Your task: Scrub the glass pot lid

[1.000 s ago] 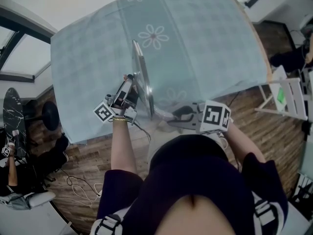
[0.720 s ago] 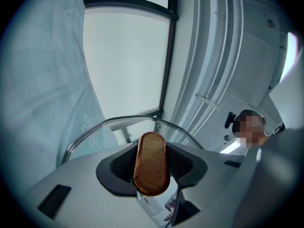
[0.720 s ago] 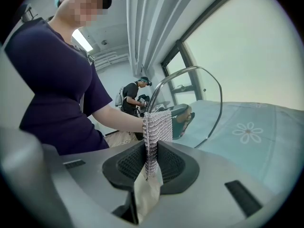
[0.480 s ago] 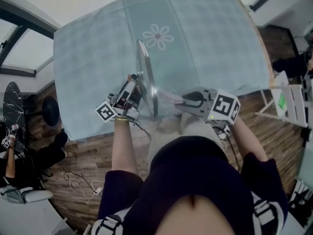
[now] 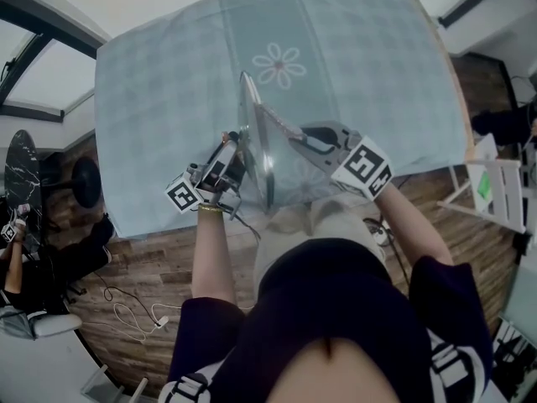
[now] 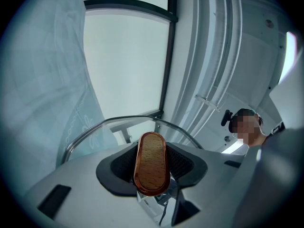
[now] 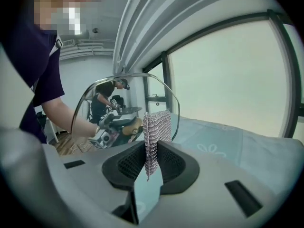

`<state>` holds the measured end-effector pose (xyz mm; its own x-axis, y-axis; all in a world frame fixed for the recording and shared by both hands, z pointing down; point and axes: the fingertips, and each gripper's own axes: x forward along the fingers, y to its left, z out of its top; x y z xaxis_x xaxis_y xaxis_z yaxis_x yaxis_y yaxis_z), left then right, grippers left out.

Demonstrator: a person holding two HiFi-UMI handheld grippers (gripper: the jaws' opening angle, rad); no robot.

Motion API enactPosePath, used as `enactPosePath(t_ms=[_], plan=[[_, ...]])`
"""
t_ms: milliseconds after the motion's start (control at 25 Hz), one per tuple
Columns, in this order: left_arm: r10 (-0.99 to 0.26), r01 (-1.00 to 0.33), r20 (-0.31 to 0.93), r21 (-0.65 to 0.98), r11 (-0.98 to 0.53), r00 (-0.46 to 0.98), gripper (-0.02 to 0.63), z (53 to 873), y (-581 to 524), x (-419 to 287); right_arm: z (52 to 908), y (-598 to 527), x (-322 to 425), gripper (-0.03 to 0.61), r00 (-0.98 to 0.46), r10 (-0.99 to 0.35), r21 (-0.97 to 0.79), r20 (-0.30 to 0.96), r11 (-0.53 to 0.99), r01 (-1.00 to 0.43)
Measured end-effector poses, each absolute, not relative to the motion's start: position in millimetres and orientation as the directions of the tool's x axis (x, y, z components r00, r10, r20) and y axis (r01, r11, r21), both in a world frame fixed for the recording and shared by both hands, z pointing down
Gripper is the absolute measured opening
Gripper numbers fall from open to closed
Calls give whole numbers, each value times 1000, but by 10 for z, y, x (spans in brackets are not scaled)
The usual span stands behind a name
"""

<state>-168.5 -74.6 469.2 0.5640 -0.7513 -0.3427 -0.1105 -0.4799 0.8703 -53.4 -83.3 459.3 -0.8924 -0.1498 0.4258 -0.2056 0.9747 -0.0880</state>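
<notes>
The glass pot lid (image 5: 254, 145) stands on edge over the table, steel rim upright. My left gripper (image 5: 228, 164) is shut on its wooden knob (image 6: 151, 163), which fills the gap between the pads; the lid's rim (image 6: 114, 126) arcs just beyond. My right gripper (image 5: 295, 138) is on the lid's other side, shut on a grey mesh scrubbing cloth (image 7: 156, 136). In the head view the cloth (image 5: 277, 122) stretches to the lid's inner face near its far rim. In the right gripper view, the lid (image 7: 102, 103) stands ahead, with the knob (image 7: 132, 125) visible through the glass.
A pale blue checked tablecloth with flower prints (image 5: 277, 64) covers the table. Its front edge (image 5: 168, 225) is just below my grippers. On the wooden floor, a white chair (image 5: 497, 179) stands at the right, a seated person (image 5: 25, 263) at the left, and cables (image 5: 126, 309) lie nearby.
My right gripper has swung with the cloth from the table's front edge up along the lid's inner side toward its far rim. The left gripper and lid have stayed put.
</notes>
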Motion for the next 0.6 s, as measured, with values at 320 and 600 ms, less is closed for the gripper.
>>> enactPosePath(t_ms=[320, 600], plan=[[-755, -111, -351, 868, -484, 553, 167, 4706, -740, -1722, 4763, -1178, -798, 77, -879, -226, -29, 420, 965, -262], [-753, -127, -341, 864, -486, 562, 167, 4759, -738, -1739, 4983, -1235, -1033, 78, -881, -215, -29, 421, 968, -250]])
